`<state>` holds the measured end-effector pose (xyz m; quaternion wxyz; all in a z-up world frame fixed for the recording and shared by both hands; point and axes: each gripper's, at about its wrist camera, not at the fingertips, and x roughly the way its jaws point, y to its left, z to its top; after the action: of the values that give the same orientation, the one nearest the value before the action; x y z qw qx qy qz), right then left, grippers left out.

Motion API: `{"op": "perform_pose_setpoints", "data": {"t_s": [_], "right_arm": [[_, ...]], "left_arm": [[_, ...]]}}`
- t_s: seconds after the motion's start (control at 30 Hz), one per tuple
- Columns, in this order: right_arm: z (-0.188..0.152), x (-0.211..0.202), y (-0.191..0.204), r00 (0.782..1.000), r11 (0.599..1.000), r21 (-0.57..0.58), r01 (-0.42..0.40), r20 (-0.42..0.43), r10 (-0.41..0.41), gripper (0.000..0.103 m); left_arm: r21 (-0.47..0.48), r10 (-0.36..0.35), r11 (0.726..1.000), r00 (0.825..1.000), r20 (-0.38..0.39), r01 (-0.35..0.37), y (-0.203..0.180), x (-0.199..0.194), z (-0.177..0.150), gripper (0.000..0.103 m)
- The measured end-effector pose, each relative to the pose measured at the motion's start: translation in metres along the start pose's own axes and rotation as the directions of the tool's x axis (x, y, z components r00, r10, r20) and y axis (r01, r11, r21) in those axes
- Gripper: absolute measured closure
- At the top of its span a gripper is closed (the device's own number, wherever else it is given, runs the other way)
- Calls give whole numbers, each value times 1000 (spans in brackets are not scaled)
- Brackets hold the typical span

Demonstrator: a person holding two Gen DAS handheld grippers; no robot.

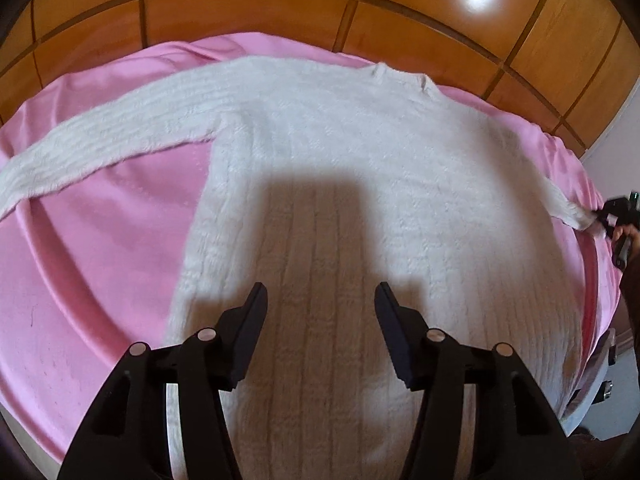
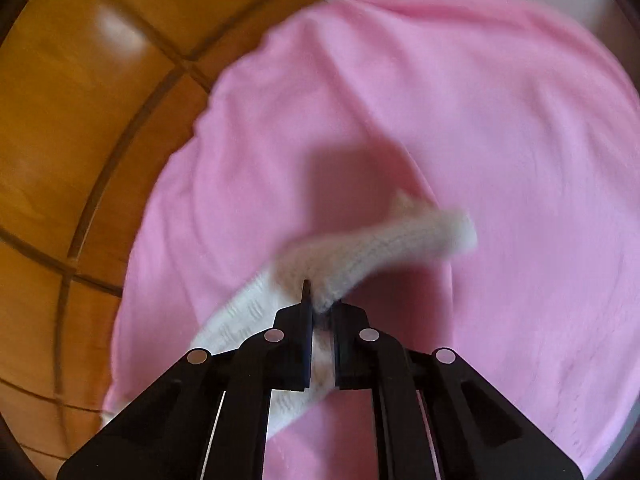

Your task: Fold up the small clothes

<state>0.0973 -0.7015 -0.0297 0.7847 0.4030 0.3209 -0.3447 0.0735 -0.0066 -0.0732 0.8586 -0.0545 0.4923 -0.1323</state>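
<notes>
A white knitted sweater [image 1: 340, 152] lies flat on a pink sheet [image 1: 100, 240], neck at the far side, its left sleeve [image 1: 100, 136] stretched out to the left. My left gripper [image 1: 320, 300] is open and empty, hovering over the sweater's lower body. My right gripper [image 2: 322, 300] is shut on the cuff end of the right sleeve [image 2: 380, 240] and holds it lifted above the sheet. It also shows in the left wrist view [image 1: 604, 216] at the far right edge, with the sleeve pulled out toward it.
A wooden panelled headboard or wall [image 1: 320, 8] runs behind the bed, and also shows in the right wrist view [image 2: 80, 120]. The pink sheet [image 2: 500, 160] spreads wide to the right of the held sleeve. The bed edge drops off at right [image 1: 600, 340].
</notes>
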Motion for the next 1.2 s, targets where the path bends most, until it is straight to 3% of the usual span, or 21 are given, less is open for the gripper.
{"op": "perform_pose_setpoints", "data": {"t_s": [0.17,0.27,0.43,0.6,0.63,0.7,0.73,0.77,0.83,0.9,1.0,1.1,1.2], "right_arm": [[-3,-57,86,984,969,-221,-110,111,137,98],[-30,-96,154,951,892,-391,-227,109,290,98],[-120,-118,272,893,688,-613,-390,-68,445,98],[-242,-109,355,849,489,-718,-495,-281,447,98],[-263,-107,367,831,446,-722,-529,-336,443,97],[-297,-106,382,785,393,-691,-606,-443,432,76],[-304,-109,384,771,393,-675,-624,-450,451,46],[-303,-112,383,761,401,-660,-635,-445,472,38],[-292,-118,373,744,437,-615,-657,-432,510,38],[-275,-121,352,746,484,-578,-657,-409,526,38],[-250,-116,306,788,564,-555,-611,-362,498,38],[-237,-109,249,852,658,-542,-523,-315,417,38],[-227,-98,192,895,741,-505,-443,-295,333,38]], "left_arm": [[-24,-29,999,1000,-2,29,2,7,10,48],[-40,-55,998,998,0,55,3,9,13,47],[-94,-120,988,993,12,121,11,10,20,45],[-149,-162,975,986,35,166,24,9,28,44],[-161,-169,972,985,41,173,26,9,30,44],[-182,-176,966,983,52,182,33,9,33,41],[-193,-180,963,982,58,188,36,9,35,41],[-199,-185,961,981,61,194,39,9,36,41],[-212,-193,955,978,75,205,44,10,42,41],[-230,-207,948,975,83,221,48,14,50,41],[-273,-218,933,972,87,234,54,26,64,41],[-306,-222,922,972,81,237,56,43,86,43],[-310,-220,923,973,63,229,53,63,107,46]]}}
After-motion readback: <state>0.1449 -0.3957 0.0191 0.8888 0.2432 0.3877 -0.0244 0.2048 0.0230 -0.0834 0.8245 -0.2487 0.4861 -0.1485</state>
